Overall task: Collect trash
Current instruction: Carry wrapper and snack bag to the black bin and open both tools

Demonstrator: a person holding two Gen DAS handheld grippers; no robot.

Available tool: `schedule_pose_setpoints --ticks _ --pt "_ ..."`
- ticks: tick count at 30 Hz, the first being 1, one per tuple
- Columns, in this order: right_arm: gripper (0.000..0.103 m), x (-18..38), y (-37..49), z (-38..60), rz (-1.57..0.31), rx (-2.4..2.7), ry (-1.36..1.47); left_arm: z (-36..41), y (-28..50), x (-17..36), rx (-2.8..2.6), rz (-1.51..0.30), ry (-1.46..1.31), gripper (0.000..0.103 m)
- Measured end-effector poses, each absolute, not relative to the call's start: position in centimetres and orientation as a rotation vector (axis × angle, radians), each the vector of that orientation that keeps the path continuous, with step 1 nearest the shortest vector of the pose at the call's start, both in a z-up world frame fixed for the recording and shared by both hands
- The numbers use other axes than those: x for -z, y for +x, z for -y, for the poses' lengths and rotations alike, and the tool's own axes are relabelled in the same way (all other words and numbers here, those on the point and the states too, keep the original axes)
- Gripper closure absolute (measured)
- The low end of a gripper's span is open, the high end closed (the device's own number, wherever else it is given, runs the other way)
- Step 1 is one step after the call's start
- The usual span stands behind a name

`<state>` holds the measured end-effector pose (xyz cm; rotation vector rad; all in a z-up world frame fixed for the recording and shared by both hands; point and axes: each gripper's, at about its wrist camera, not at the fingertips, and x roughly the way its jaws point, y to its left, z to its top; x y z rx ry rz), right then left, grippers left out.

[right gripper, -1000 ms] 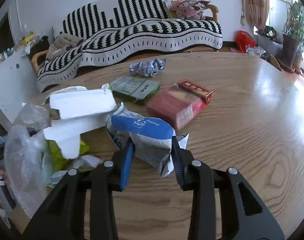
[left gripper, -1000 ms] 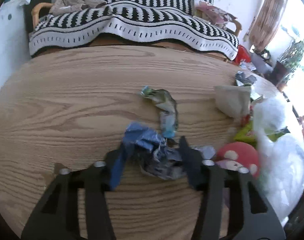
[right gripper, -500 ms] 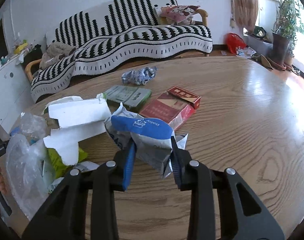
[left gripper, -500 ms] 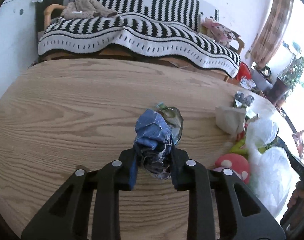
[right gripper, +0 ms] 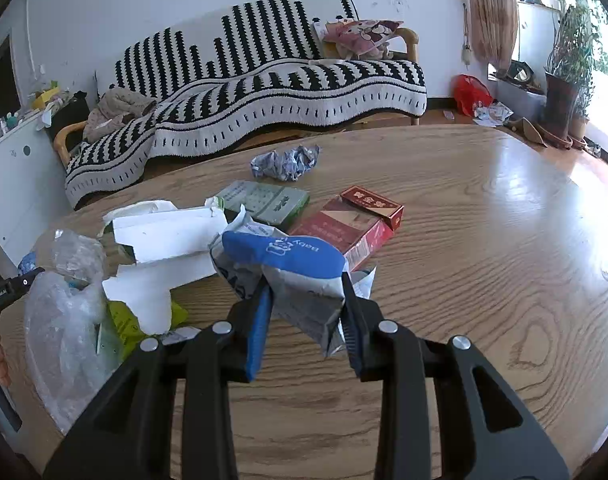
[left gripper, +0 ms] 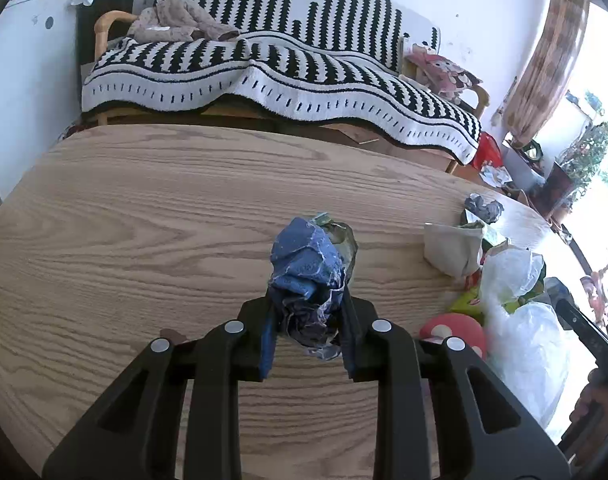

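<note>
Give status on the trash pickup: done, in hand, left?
Done: a clear plastic bag at the table edge already holds scraps. In hand: left gripper shut on a crumpled blue wrapper; right gripper shut on a blue-and-white pouch. Left on the wooden table: red carton, green packet, crumpled foil wad, torn white paper.

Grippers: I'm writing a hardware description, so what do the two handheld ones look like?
Both the left gripper and right gripper look alike: matte black plastic frames with triangular cut-outs, four round silver screw heads each, and two flat fingers with blue pads. No cables or sleeves show.
</note>
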<state>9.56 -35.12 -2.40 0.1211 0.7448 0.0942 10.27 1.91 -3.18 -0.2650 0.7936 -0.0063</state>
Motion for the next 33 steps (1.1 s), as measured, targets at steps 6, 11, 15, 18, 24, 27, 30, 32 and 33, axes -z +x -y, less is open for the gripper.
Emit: schedule_pose_setpoints --ticks 6,11,15,18,24,27,30,32,33 --pt "0.070 2.2 9.5 35.2 -0.747 -0.096 0.126 -2.6 9.5 2.7 -0.014 -0.788 -0.286 0.078" --pt "0.070 1.3 8.9 34.9 -0.736 -0.104 0.135 -3.2 8.7 1.7 -0.034 -0.769 -0.290 0.078" --pt "0.070 0.5 8.5 34.5 -0.729 -0.114 0.161 -2.6 7.6 0.3 -0.021 -0.736 -0.302 0.078" --pt "0.070 -0.3 7.8 34.6 -0.716 -0.133 0.193 -0.7 6.6 -1.7 0.021 -0.700 -0.309 0.078" --pt "0.070 -3.2 3.2 39.1 -0.627 -0.096 0.300 5.7 2.9 -6.1 0.172 -0.657 -0.281 0.078" --pt "0.070 -4.7 -1.3 43.4 -0.589 -0.077 0.352 10.5 0.7 -8.6 0.280 -0.641 -0.222 0.078" --pt "0.070 -6.4 -5.9 47.9 -0.548 -0.017 0.350 16.0 -1.6 -10.2 0.388 -0.630 -0.169 0.078" --pt "0.070 -7.2 -8.6 50.6 -0.527 0.023 0.353 19.9 -3.2 -10.7 0.474 -0.639 -0.153 0.078" --pt "0.070 -7.6 -10.1 51.9 -0.516 0.049 0.351 21.3 -3.8 -10.8 0.503 -0.645 -0.145 0.078"
